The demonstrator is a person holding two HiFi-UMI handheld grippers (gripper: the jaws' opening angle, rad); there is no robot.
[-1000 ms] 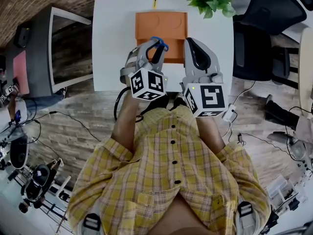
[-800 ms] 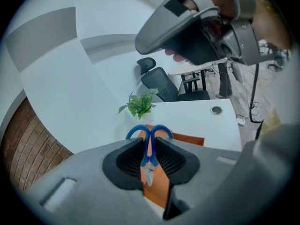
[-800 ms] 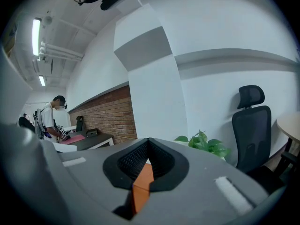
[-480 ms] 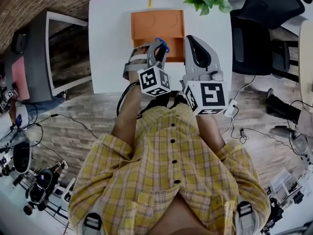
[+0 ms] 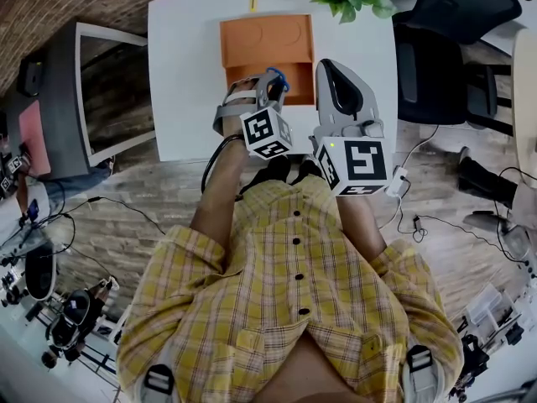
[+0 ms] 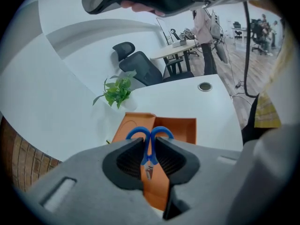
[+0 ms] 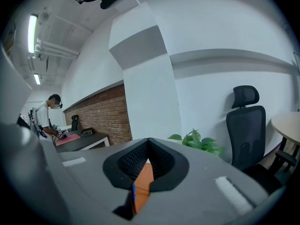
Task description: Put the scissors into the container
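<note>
white table (image 5: 185,74) carrying orange container (image 5: 267,40) | I'm holding right gripper (image 5: 324,65) just beside container's near edge, jaws pressed together, nothing in them | I'm pinching scissors (image 6: 150,142) in left gripper (image 5: 270,75) over that near edge | scissors' long axis lying along jaws, blue loops pointing away toward container, blades pointing back at me
</note>
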